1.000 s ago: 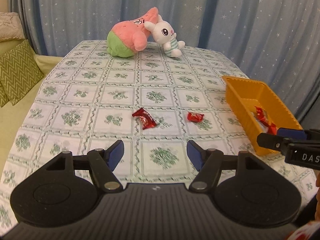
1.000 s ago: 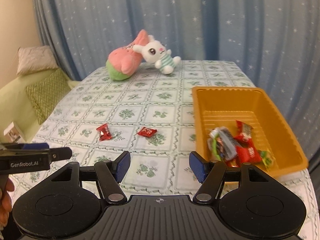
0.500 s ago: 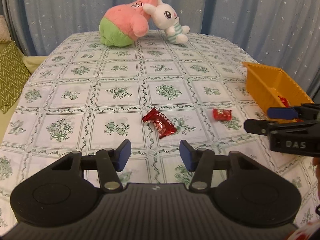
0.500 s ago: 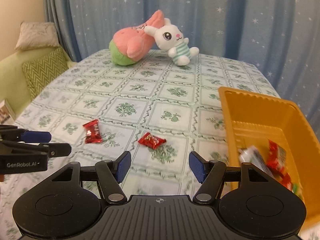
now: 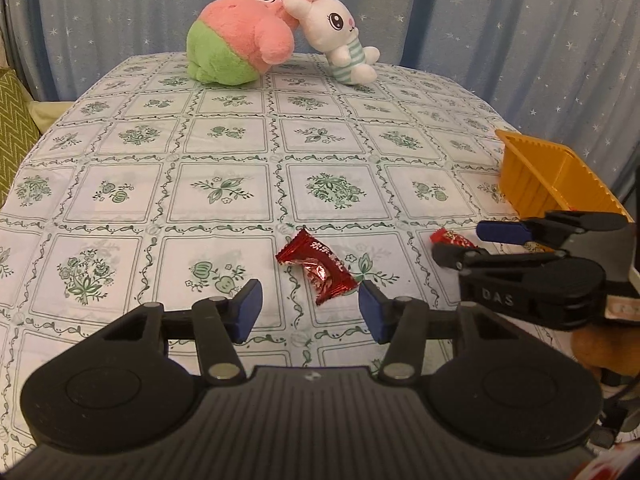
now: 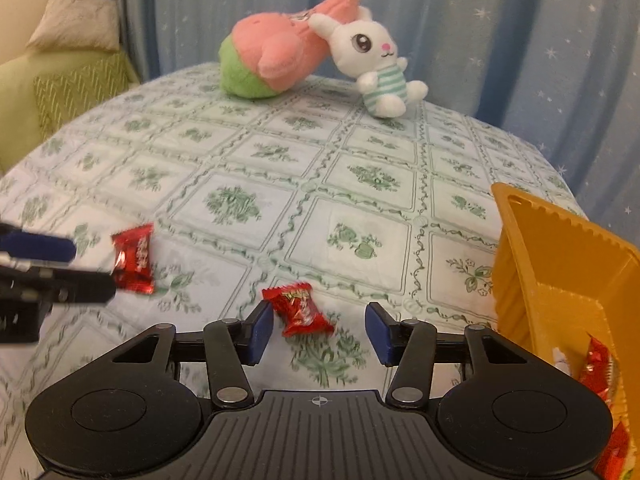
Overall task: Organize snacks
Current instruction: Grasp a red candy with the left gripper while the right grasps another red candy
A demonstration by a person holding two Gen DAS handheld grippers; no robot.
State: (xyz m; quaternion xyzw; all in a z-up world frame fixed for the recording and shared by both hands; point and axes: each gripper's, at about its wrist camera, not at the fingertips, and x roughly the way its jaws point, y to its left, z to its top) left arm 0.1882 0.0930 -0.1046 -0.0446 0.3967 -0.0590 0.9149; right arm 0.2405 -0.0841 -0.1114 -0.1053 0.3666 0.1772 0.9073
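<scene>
Two red wrapped candies lie on the tablecloth. The larger candy (image 5: 318, 266) lies just ahead of my open left gripper (image 5: 310, 310), between its blue fingertips; it also shows in the right wrist view (image 6: 134, 258). The smaller candy (image 6: 298, 308) lies between the fingertips of my open right gripper (image 6: 318, 330), nearer the left finger; it also shows in the left wrist view (image 5: 450, 238). The orange tray (image 6: 560, 264) stands to the right and holds several wrapped snacks (image 6: 596, 368).
A pink and green plush (image 5: 240, 36) and a white bunny plush (image 5: 340, 40) lie at the table's far edge. Blue starred curtains hang behind. A green sofa with cushions (image 6: 72, 80) stands to the left. My right gripper shows in the left view (image 5: 460, 244).
Both grippers have moved forward and down toward the table, each closing in on a candy. Both stay open. The candies have not moved.
</scene>
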